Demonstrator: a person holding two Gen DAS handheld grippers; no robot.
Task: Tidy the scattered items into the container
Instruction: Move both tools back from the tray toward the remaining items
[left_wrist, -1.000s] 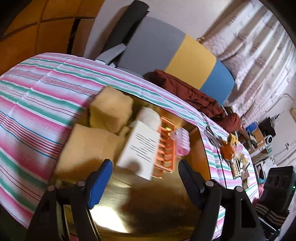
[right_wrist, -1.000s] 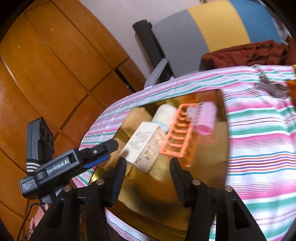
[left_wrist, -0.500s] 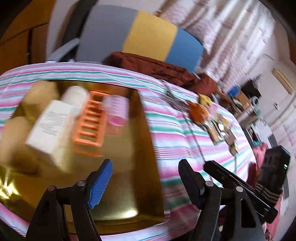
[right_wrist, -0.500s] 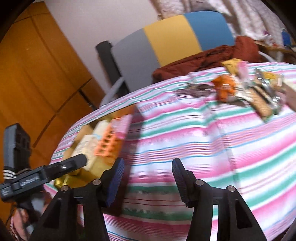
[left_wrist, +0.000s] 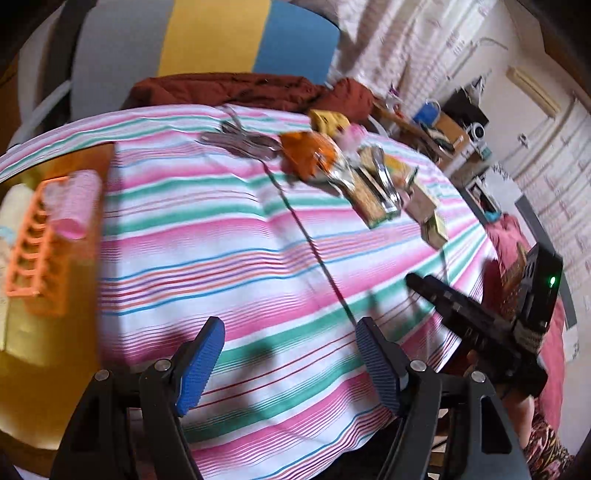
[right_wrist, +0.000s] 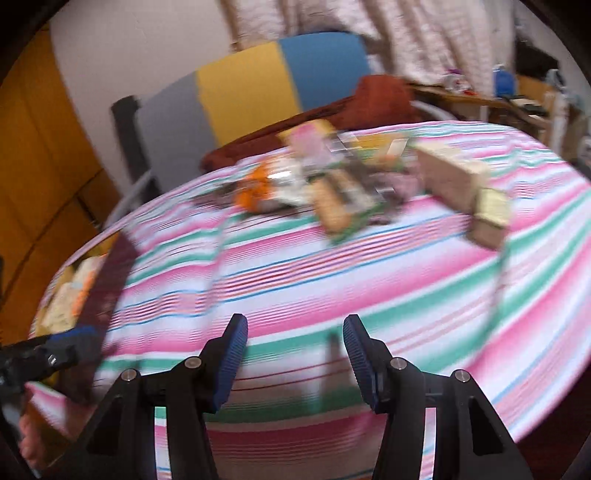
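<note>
**Both grippers swing from the tray toward the leftover clutter**

A second ago both views looked down into the shiny gold tray (left_wrist: 44, 354); now it has slid to the left edge, and the pink, green and white striped cloth on the counter (left_wrist: 229, 236) fills the middle. The left gripper (left_wrist: 291, 363) and the right gripper (right_wrist: 293, 360) each hang above bare cloth, jaws apart with nothing between them. That suggests a drop-off is done and the next fetch is beginning.

In the tray sit an orange plastic rack (left_wrist: 37, 240) and a pink ribbed roll (left_wrist: 75, 203), with pale boxes cut off by the frame. Still scattered at the far side of the counter: an orange crinkly packet (left_wrist: 308, 155), a flat snack pack in clear wrap (left_wrist: 373, 188), a small tan cardboard box (left_wrist: 424, 199) and dark metal scissors (left_wrist: 240, 138).

The right wrist view is heavily smeared, so the pile there reads only as colours, and the items cannot be counted.
</note>
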